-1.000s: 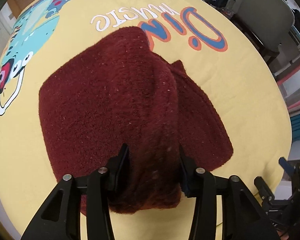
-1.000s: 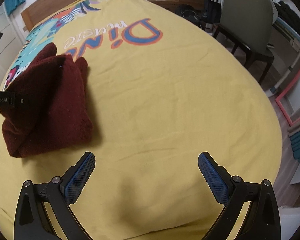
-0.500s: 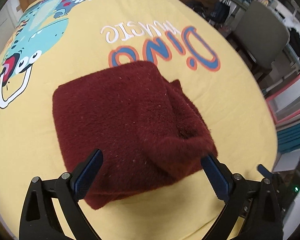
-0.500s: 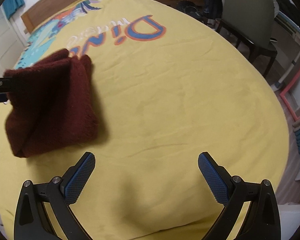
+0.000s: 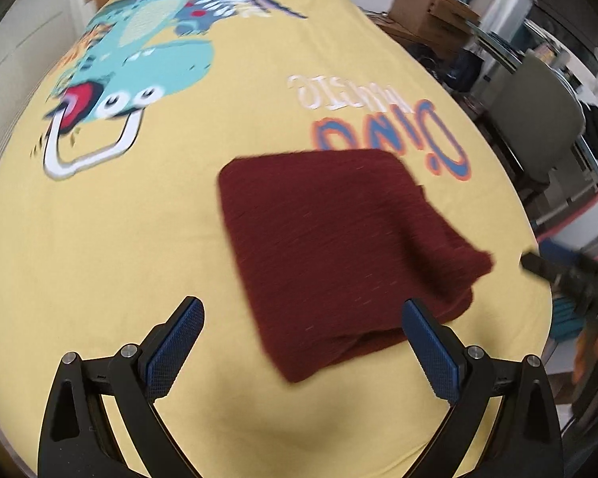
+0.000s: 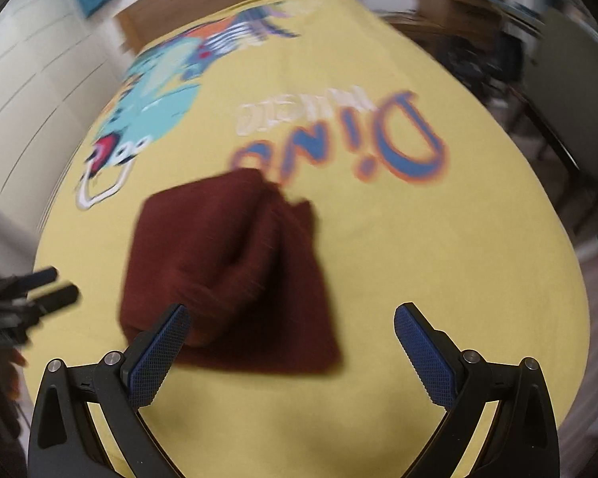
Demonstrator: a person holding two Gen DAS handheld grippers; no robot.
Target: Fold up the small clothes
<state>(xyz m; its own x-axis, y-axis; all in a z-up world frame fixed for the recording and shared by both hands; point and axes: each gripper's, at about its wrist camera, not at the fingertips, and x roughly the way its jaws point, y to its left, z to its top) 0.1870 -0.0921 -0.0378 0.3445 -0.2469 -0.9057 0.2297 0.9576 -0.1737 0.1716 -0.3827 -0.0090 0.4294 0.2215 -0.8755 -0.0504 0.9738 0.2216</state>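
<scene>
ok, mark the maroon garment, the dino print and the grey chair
maroon garment [image 5: 331, 239], left wrist view, middle of folded top.
dino print [image 5: 139, 63], left wrist view, teal body.
grey chair [image 5: 538, 115], left wrist view, backrest.

the yellow bed cover [image 5: 227, 219] carries big blue letters edged in orange, upside down from here, reading "dino" [image 6: 339, 143]; the last letter is partly under a dark red cloth [image 5: 339, 247]. beside it stands smaller white lettering [image 5: 339, 91], likely "music".

We've got a fuzzy dark-maroon fleece garment [image 5: 339, 247] folded into a chunky rough square, lying flat on our yellow dinosaur-print bedspread [image 5: 147, 239], covering the "Dino" lettering's edge.
</scene>
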